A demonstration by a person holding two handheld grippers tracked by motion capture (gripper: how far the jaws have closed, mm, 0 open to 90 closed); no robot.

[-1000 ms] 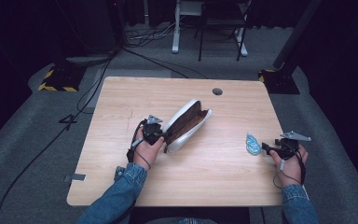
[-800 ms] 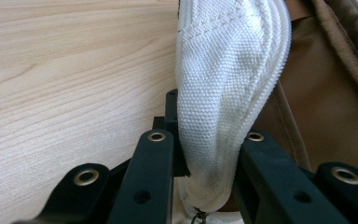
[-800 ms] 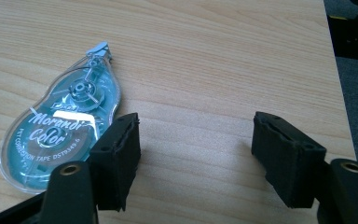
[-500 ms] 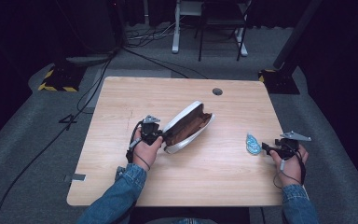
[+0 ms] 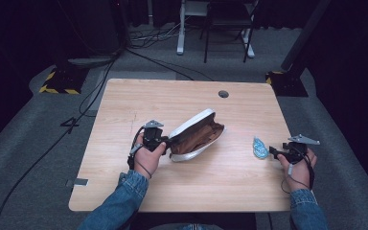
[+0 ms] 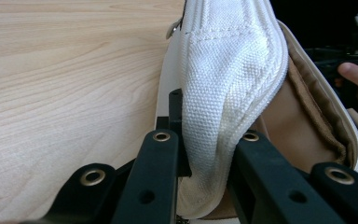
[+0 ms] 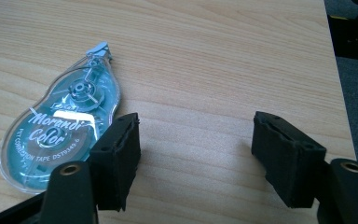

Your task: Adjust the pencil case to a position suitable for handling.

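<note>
Pencil case (image 5: 195,136) in white cloth lies near the middle of the table (image 5: 124,100), a bit toward the left edge, with its open side facing the near right. A second ago it lay with its far end swung a little more toward the back edge; now it lies a bit flatter and lower across the table. The left hand has hardly moved, and the correction tape (image 5: 259,147) has stayed in its spot near the right edge.

The case is long and curved like a boat. Its outside is rough woven cloth with a thick stitched rim, and its inside is soft and brown. The tape roller is a see-through blue-green plastic drop shape with white writing on it. The table top is pale wood with fine lines and a small round hole near the back edge.

The left gripper (image 6: 205,154) has just been closing, and its black jaws now pinch the white rim of the case at its near left end. The right gripper (image 7: 193,149) rests on the wood with its jaws spread apart. The tape lies just outside one jaw, right beside it, and bare table is between the jaws.
</note>
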